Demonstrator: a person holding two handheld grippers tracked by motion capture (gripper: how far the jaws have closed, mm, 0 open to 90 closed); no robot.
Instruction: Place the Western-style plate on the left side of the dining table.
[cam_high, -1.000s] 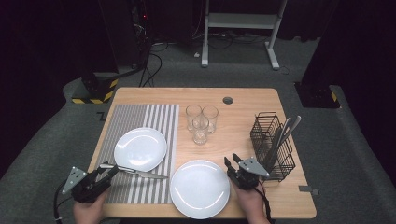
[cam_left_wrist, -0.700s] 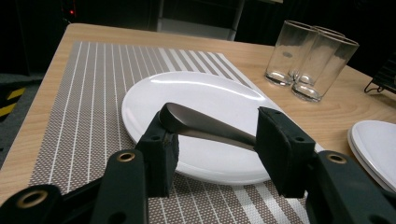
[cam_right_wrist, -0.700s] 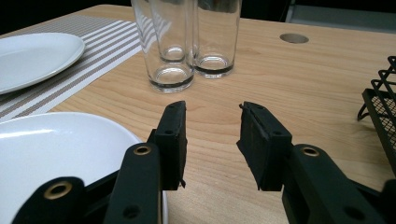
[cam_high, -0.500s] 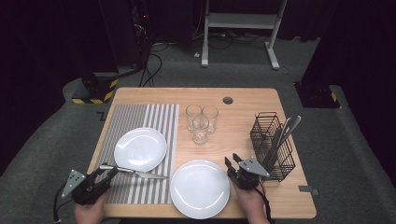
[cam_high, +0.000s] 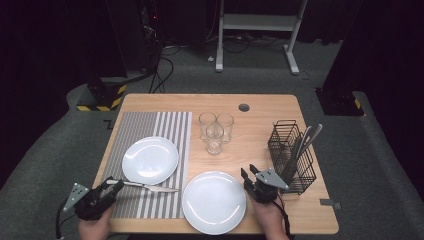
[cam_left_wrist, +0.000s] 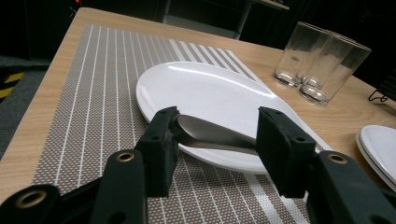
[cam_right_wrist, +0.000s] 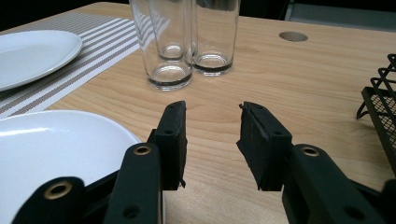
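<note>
the left gripper, jaws just widening, is straddling the knife, unclamped; thin, stiff and slippery, it is probably asking for a handle grip.

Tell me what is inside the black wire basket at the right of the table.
The wire basket holds several pieces of metal cutlery standing on end, their tops leaning out over its rim. The lower ends are hidden behind the mesh, so the exact pieces and count cannot be told.

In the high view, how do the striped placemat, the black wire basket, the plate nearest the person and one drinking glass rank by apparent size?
1. Striped placemat
2. Plate nearest the person
3. Black wire basket, though standing tall makes the comparison with the plate unsure
4. Drinking glass
</note>
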